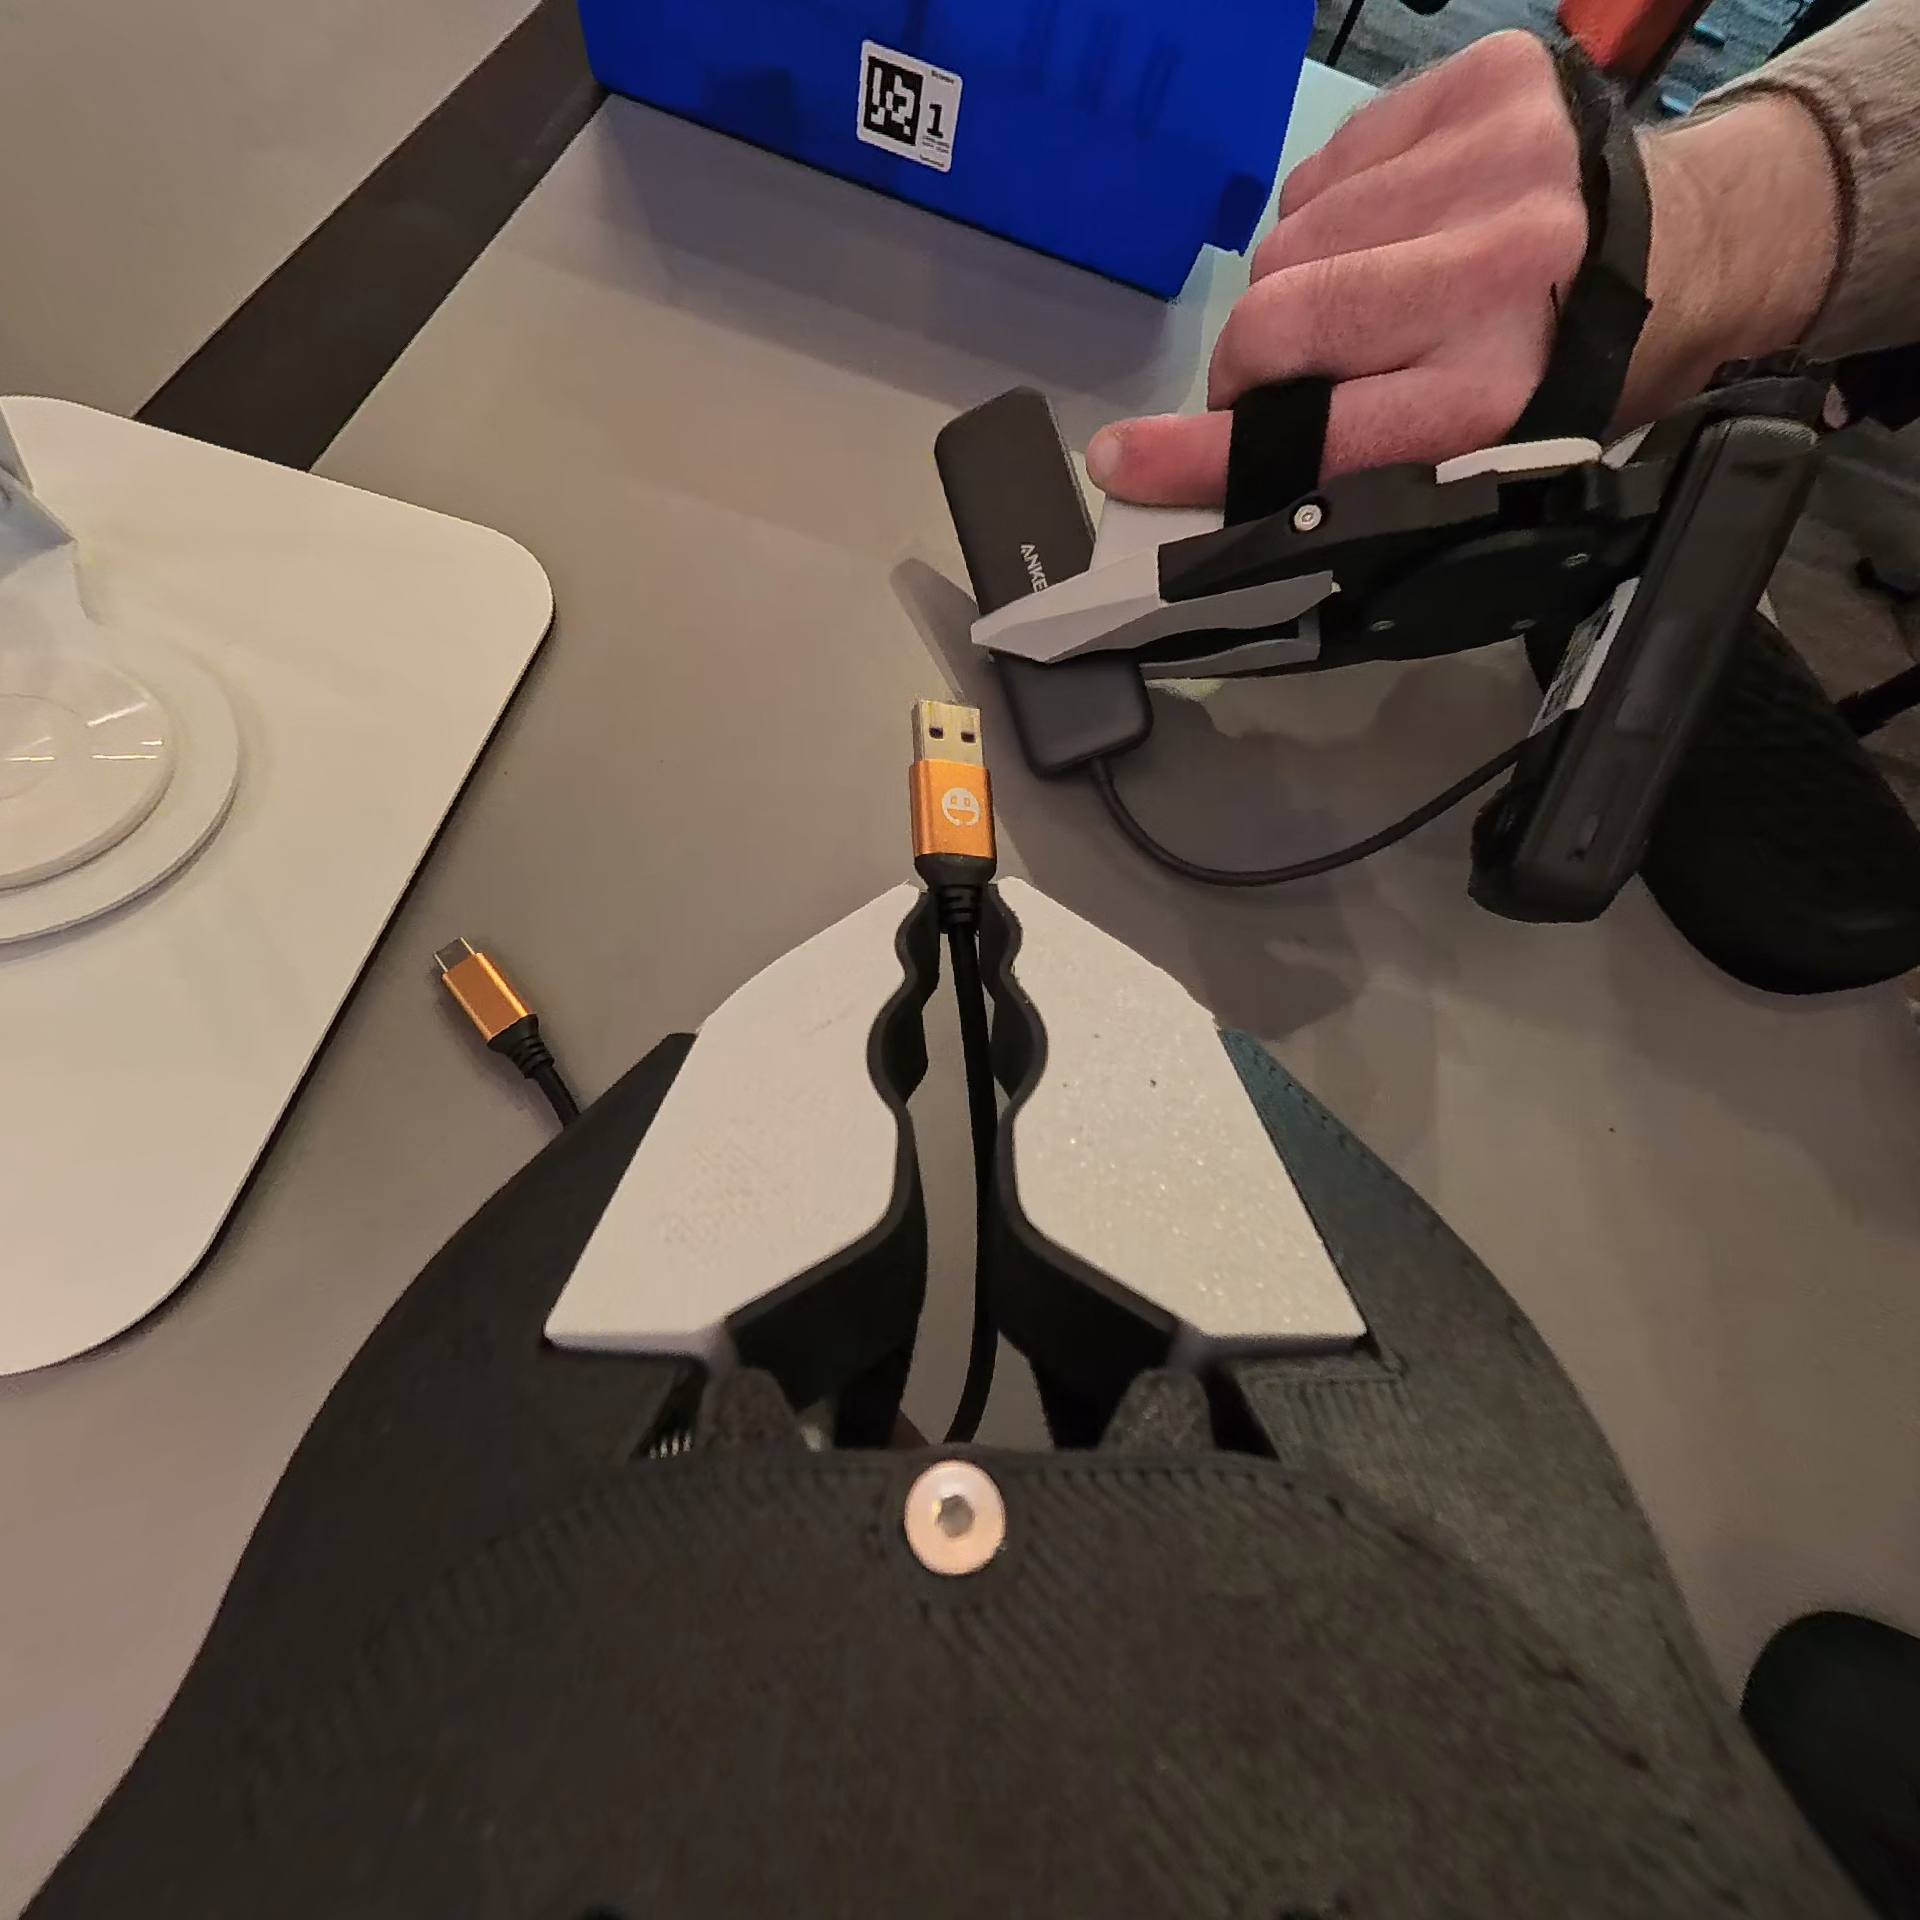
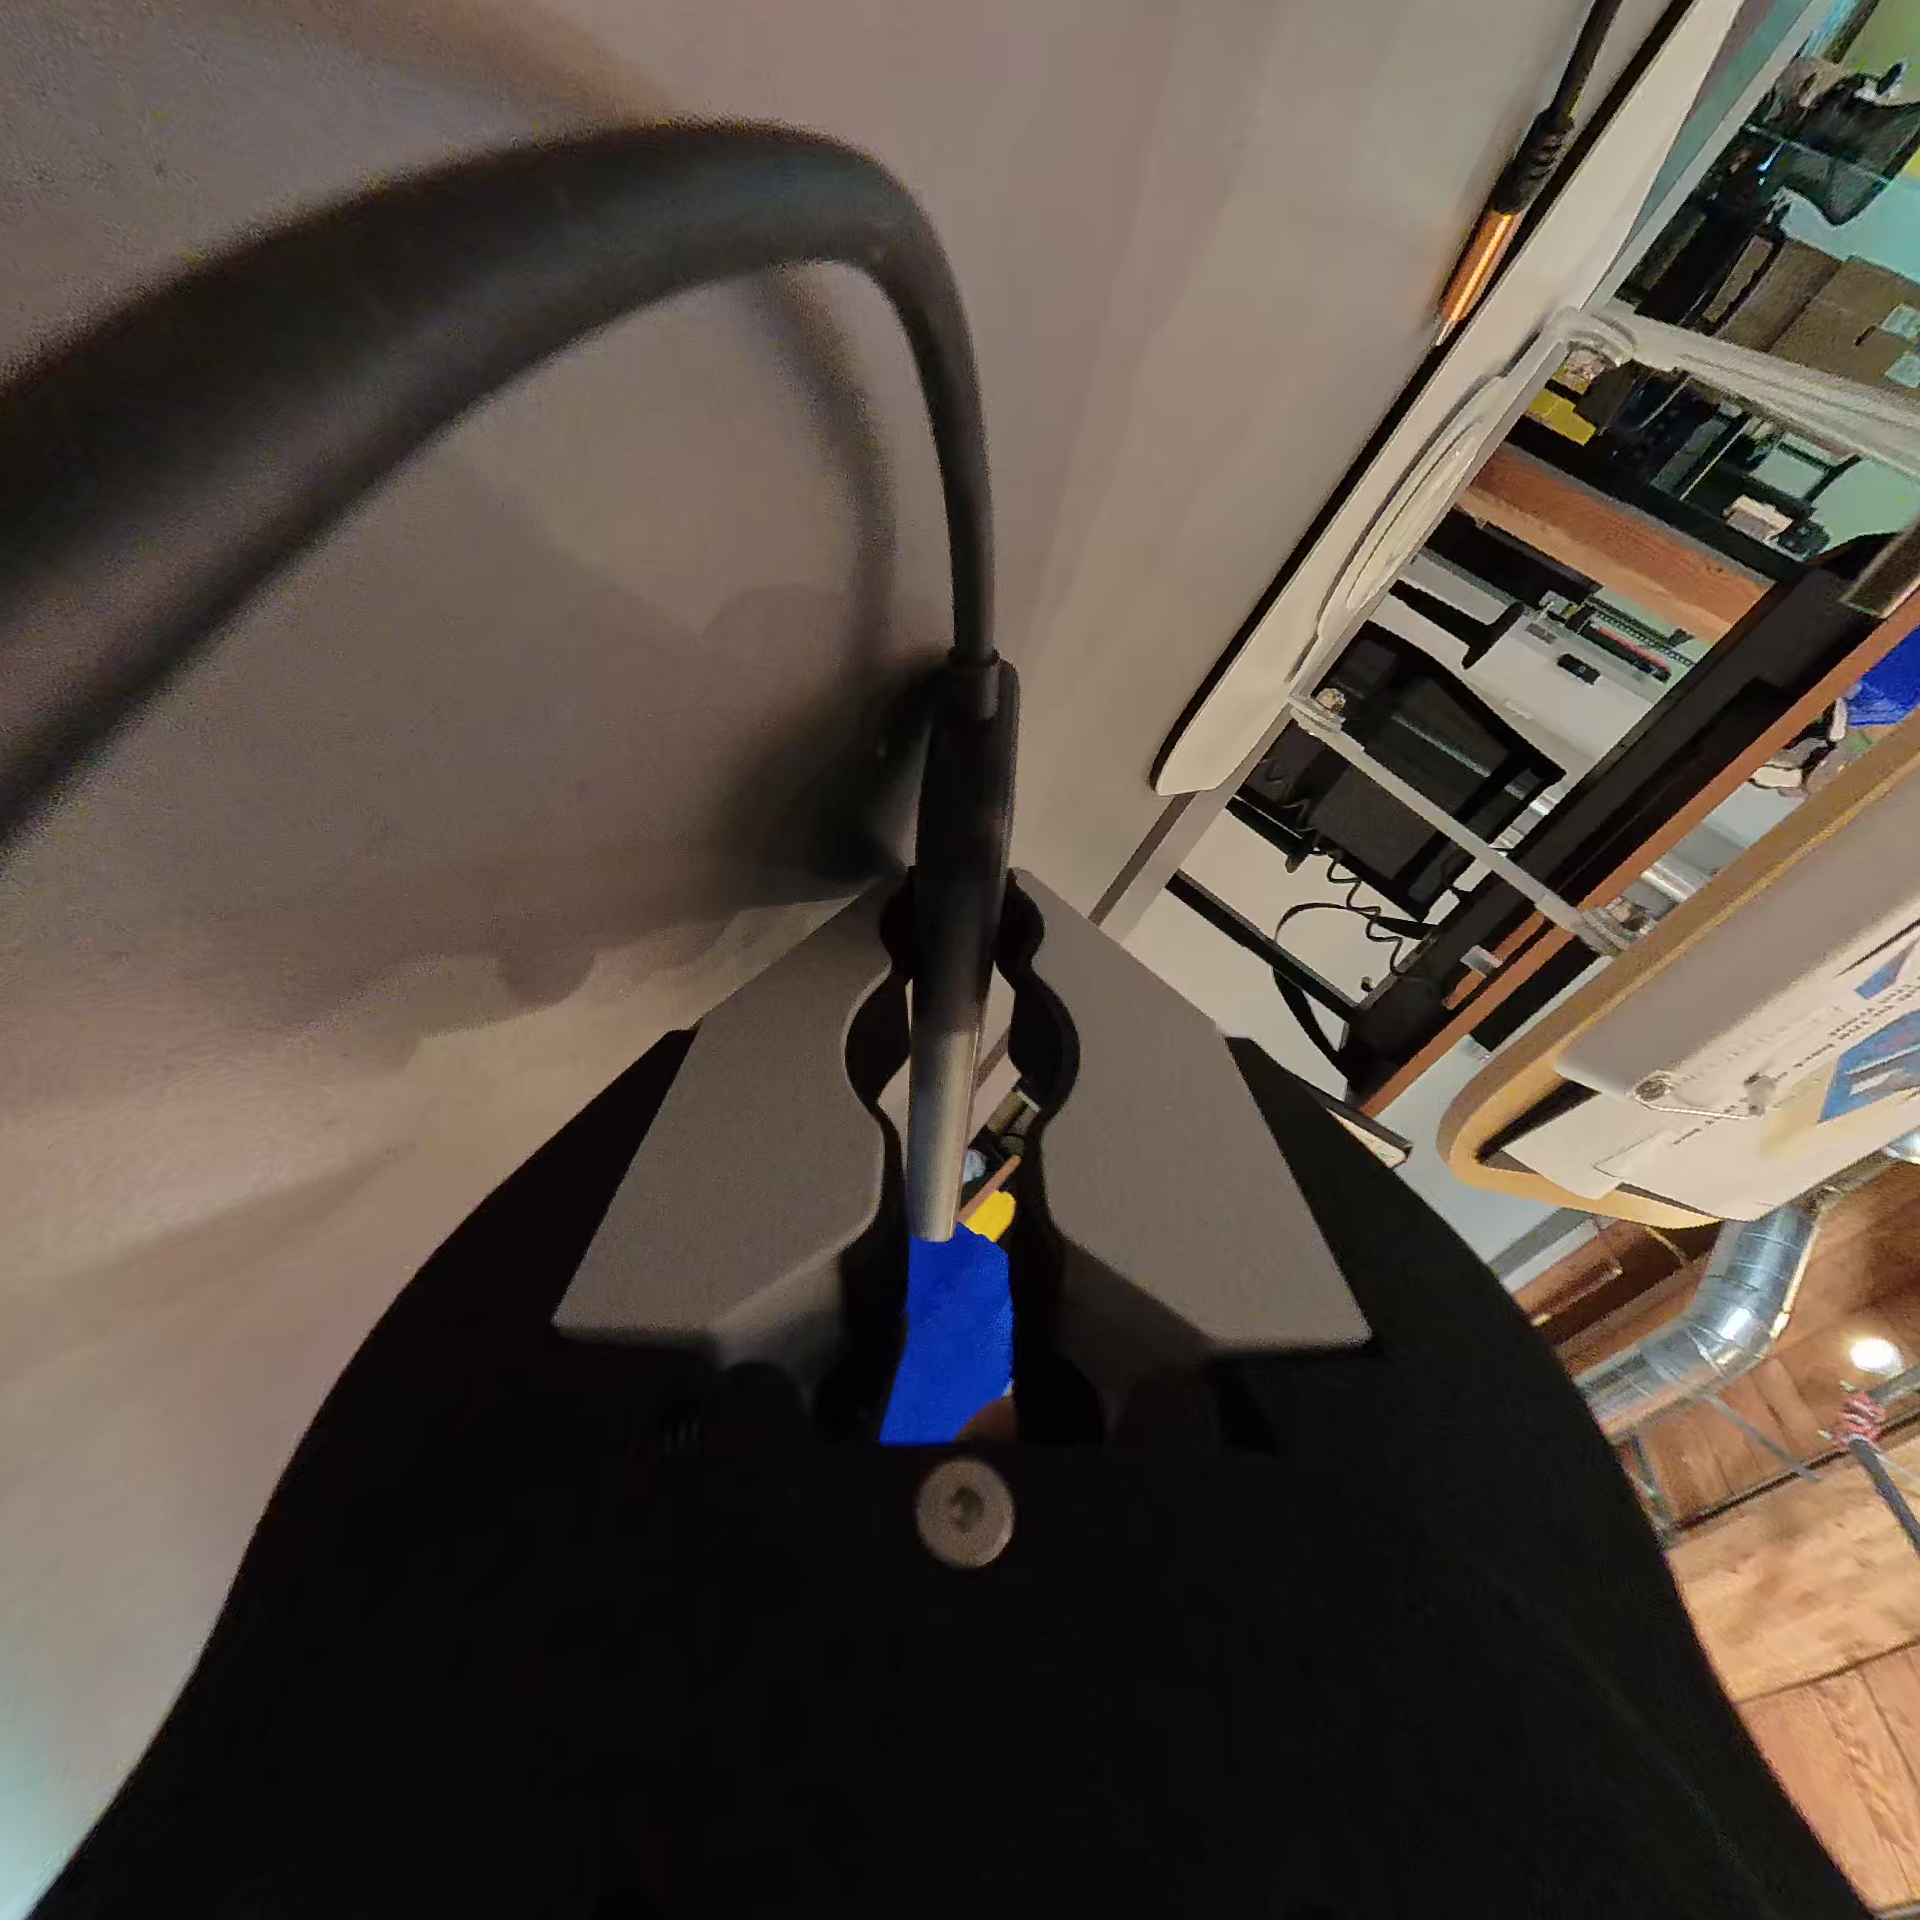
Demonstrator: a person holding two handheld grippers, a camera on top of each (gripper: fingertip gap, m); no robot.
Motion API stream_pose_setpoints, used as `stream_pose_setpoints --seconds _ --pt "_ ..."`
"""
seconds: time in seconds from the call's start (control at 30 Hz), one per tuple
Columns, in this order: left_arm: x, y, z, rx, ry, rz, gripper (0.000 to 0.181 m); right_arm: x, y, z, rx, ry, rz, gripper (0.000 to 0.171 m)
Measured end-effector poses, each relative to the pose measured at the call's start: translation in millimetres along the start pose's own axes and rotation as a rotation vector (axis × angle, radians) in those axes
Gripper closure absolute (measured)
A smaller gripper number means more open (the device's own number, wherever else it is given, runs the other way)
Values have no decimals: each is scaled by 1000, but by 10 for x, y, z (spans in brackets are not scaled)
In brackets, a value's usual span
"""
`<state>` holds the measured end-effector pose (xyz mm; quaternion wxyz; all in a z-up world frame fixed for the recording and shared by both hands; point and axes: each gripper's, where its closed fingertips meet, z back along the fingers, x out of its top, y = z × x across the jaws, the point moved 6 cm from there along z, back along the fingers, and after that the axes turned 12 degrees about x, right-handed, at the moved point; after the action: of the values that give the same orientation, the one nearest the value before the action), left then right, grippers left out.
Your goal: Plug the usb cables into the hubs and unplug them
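Observation:
My left gripper (image 1: 958, 891) is shut on the black cable just behind its orange USB-A plug (image 1: 951, 795). The plug sticks out forward, a short way from the black hub (image 1: 1039, 582) and apart from it. The cable's other end, an orange USB-C plug (image 1: 483, 995), lies on the table at the left. My right gripper (image 1: 1023, 644), held by a hand (image 1: 1423, 260), is shut on the hub, which lies on the grey table (image 1: 675, 468). In the right wrist view the right gripper (image 2: 956, 899) clamps the hub (image 2: 961, 883) edge-on, and the hub's black cord (image 2: 727, 197) arcs away to the left.
A blue bin (image 1: 1039, 125) with a white tag stands at the back of the table. A white monitor-stand base (image 1: 260, 779) lies at the left. The hub's black cord (image 1: 1247, 862) curls on the table at the right, near a black chair (image 1: 1787, 831). Spacing between my two grippers at the tips: around 15 centimetres.

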<state>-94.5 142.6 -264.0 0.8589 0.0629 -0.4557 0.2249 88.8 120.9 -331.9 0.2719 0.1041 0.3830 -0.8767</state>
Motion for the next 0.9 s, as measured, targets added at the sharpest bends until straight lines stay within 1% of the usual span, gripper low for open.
stream_pose_setpoints --seconds 0.33,0.47,0.53,0.67,0.87,0.9 --pt "-6 -16 -35 -5 13 -7 174 3 49 31 14 118 185 155" --pt "-2 -20 -36 -7 11 -8 174 -6 53 53 15 143 228 147" --pt "-4 -21 -39 -9 14 -9 174 -31 67 66 44 153 220 146" --pt "-31 -22 -65 2 42 -24 174 -57 80 138 76 134 208 132" --pt "-29 -46 -93 -8 46 -30 174 -70 147 251 117 90 247 123" --pt "-29 -47 -96 -9 47 -30 174 -87 139 264 115 94 245 112"
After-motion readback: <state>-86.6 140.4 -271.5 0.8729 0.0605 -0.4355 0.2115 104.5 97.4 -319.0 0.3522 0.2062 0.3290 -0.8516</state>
